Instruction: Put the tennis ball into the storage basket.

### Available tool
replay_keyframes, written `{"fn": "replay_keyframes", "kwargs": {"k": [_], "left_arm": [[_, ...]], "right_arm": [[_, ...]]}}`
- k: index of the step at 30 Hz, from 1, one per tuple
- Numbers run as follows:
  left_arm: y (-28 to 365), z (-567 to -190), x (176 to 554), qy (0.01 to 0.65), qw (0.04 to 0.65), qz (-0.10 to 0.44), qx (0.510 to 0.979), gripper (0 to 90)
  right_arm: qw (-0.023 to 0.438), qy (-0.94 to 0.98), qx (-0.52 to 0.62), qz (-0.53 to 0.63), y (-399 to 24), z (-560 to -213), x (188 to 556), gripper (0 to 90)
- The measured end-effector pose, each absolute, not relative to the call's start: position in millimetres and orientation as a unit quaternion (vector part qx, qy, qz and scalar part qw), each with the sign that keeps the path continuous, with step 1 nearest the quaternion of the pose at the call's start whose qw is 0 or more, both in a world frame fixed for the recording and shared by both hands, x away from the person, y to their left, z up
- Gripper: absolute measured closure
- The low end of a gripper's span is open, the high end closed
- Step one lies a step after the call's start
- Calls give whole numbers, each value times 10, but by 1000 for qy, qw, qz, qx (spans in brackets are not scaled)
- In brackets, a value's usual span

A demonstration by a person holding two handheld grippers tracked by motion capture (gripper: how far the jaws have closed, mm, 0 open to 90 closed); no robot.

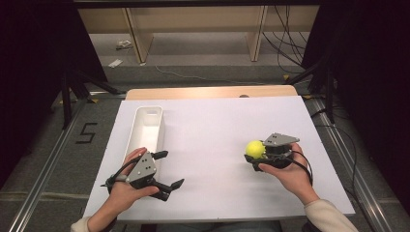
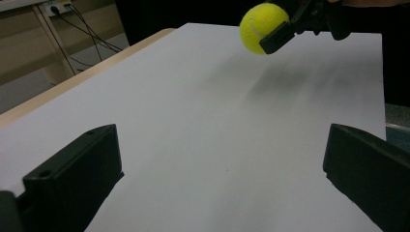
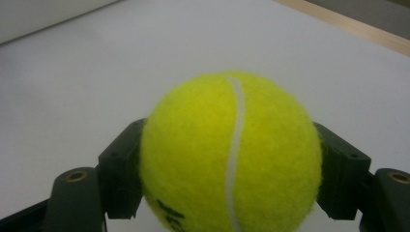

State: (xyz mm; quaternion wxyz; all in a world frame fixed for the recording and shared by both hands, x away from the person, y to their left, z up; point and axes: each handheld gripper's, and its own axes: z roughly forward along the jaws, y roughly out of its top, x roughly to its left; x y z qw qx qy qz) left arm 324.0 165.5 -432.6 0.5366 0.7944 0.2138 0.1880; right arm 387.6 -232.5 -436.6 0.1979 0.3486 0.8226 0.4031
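Yellow-green felt marks the tennis ball (image 1: 255, 149), clamped between the jaws of the right hand-held gripper (image 1: 257, 153) at about four o'clock on the white surface (image 1: 217, 130), its shadow on the sheet beneath in the left gripper view. The left hand-held gripper (image 1: 171, 170), at about seven o'clock, has its jaws spread wide and grasps nothing. A white tray (image 1: 146, 126) lies just beyond it, toward ten o'clock.

Yellow tennis ball (image 3: 231, 152) between the black jaws, above white table (image 3: 96, 72)

one tennis ball (image 1: 255, 149), one white bin (image 1: 146, 126), two grippers
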Motion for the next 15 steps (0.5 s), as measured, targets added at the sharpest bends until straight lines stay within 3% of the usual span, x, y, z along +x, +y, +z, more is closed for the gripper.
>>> {"fn": "replay_keyframes", "kwargs": {"k": [15], "left_arm": [[1656,-4324,3239,214,537,188,794,0]], "right_arm": [[199,823,345,405,-2286,-4368,3896,267]]}}
